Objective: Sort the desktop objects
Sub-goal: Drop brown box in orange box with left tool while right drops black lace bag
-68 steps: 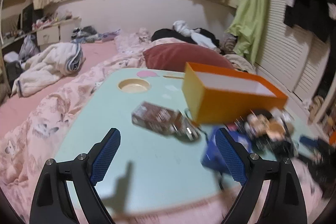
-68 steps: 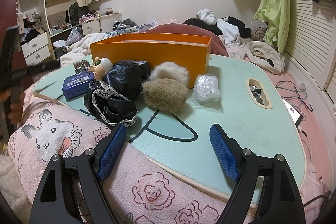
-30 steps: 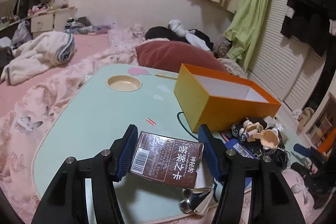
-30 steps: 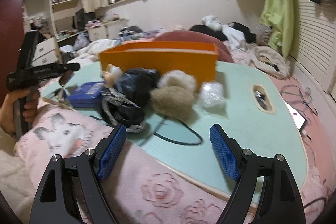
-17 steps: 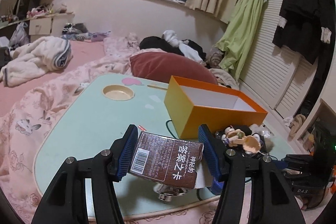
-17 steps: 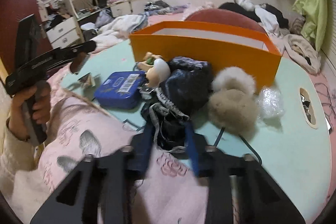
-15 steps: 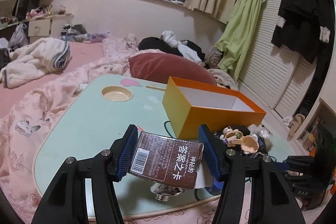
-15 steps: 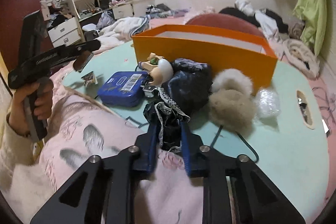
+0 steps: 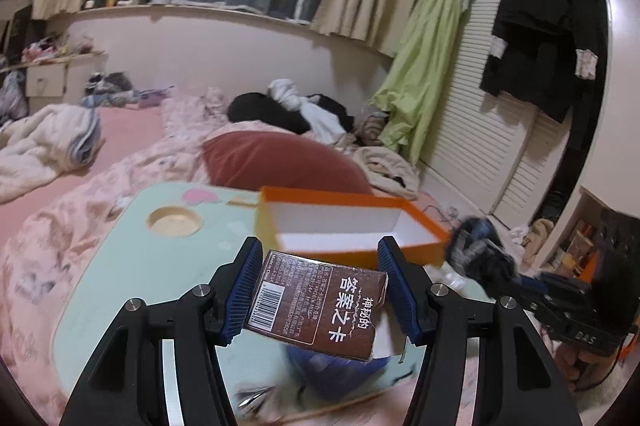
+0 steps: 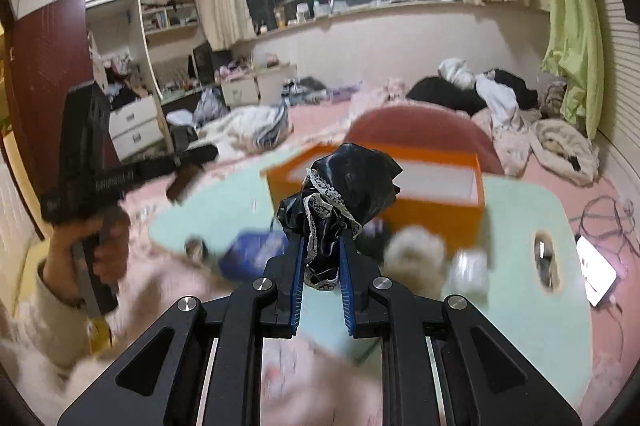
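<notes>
My left gripper (image 9: 320, 290) is shut on a brown card box (image 9: 316, 306) with white Chinese lettering, held above the near edge of the mint-green table (image 9: 120, 266), just short of the open orange box (image 9: 340, 226). My right gripper (image 10: 320, 258) is shut on a black lace-trimmed cloth (image 10: 340, 186), lifted off the table in front of the orange box (image 10: 400, 194). The cloth also shows blurred at the right of the left wrist view (image 9: 476, 250). The left gripper with the brown box shows at the left of the right wrist view (image 10: 176, 182).
A blue tin (image 10: 252, 254), a beige fur ball (image 10: 416, 254) and a clear plastic wad (image 10: 468, 266) lie blurred on the table (image 10: 520, 226). The blue tin (image 9: 340, 374) lies under the brown box. A red cushion (image 9: 280, 162) lies behind the orange box. A phone (image 10: 596, 270) lies off the right edge.
My right gripper closed on the black cloth and lifted it off the pile toward the orange box. My left gripper keeps the brown box and has risen and moved toward the orange box.
</notes>
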`<control>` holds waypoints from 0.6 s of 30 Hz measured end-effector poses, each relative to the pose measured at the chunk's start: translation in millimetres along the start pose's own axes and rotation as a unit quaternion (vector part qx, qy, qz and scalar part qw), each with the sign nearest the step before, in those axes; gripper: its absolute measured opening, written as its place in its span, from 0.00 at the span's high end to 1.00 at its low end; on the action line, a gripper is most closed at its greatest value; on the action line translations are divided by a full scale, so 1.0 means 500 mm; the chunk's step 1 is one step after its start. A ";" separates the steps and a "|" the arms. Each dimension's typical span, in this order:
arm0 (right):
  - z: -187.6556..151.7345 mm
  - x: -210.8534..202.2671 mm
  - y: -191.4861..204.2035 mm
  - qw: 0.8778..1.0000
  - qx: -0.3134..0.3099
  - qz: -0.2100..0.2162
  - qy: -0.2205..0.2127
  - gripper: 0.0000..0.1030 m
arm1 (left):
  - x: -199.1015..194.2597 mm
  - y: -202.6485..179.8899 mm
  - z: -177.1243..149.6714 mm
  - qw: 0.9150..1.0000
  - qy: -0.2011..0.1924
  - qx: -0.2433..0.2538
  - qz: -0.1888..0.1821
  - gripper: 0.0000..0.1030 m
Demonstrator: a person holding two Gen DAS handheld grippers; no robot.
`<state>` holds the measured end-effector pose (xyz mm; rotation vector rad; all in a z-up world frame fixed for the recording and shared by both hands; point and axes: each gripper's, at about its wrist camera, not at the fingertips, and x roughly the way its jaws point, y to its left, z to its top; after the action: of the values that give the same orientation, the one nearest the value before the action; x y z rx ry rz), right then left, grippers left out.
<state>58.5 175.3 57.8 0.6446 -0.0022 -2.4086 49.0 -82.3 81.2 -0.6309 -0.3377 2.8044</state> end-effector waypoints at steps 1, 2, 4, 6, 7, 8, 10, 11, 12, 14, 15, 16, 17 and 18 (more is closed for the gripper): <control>0.012 0.005 -0.003 1.000 -0.002 -0.002 -0.004 0.83 | 0.008 -0.008 0.011 1.000 0.001 0.002 -0.004 0.43; 0.029 0.012 -0.006 1.000 -0.001 -0.006 -0.009 0.83 | 0.019 -0.020 0.026 1.000 0.003 0.006 -0.007 0.43; 0.061 0.029 -0.017 1.000 0.009 -0.006 -0.015 0.83 | 0.041 -0.038 0.055 1.000 0.003 0.013 -0.009 0.43; 0.091 0.049 -0.031 0.999 0.023 -0.010 -0.022 0.83 | 0.067 -0.051 0.088 1.000 0.000 0.013 -0.006 0.42; 0.103 0.061 -0.038 0.999 0.029 -0.016 -0.025 0.83 | 0.077 -0.052 0.097 1.000 -0.002 0.010 -0.004 0.42; 0.113 0.076 -0.046 0.999 0.035 -0.021 -0.024 0.81 | 0.093 -0.051 0.107 1.000 -0.002 0.004 0.001 0.38; 0.120 0.113 -0.068 0.998 0.054 -0.031 0.005 0.61 | 0.143 -0.042 0.109 0.999 0.023 -0.004 0.026 0.07; 0.115 0.139 -0.082 0.996 0.070 -0.041 0.034 0.50 | 0.172 -0.037 0.099 0.998 0.049 -0.004 0.038 0.00; 0.104 0.166 -0.095 0.993 0.086 -0.054 0.064 0.30 | 0.207 -0.032 0.079 0.995 0.086 0.001 0.043 0.00; 0.075 0.203 -0.112 0.987 0.097 -0.068 0.107 0.28 | 0.251 -0.023 0.041 0.990 0.140 -0.001 0.034 0.00; 0.065 0.203 -0.099 0.990 0.058 -0.087 0.097 0.29 | 0.244 -0.026 0.035 0.993 0.110 0.015 0.044 0.00; 0.056 0.201 -0.079 0.990 0.018 -0.106 0.090 0.29 | 0.243 -0.032 0.029 0.992 0.104 0.037 0.061 0.00; 0.052 0.197 -0.075 0.990 0.016 -0.105 0.088 0.28 | 0.252 -0.032 0.024 0.989 0.124 0.045 0.067 0.00; 0.052 0.193 -0.072 0.990 0.015 -0.107 0.089 0.28 | 0.258 -0.027 0.022 0.988 0.137 0.036 0.062 0.00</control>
<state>-39.4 143.4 31.6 0.9130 0.1103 -2.5495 -66.5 -34.2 44.5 -1.0372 -0.1465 2.7781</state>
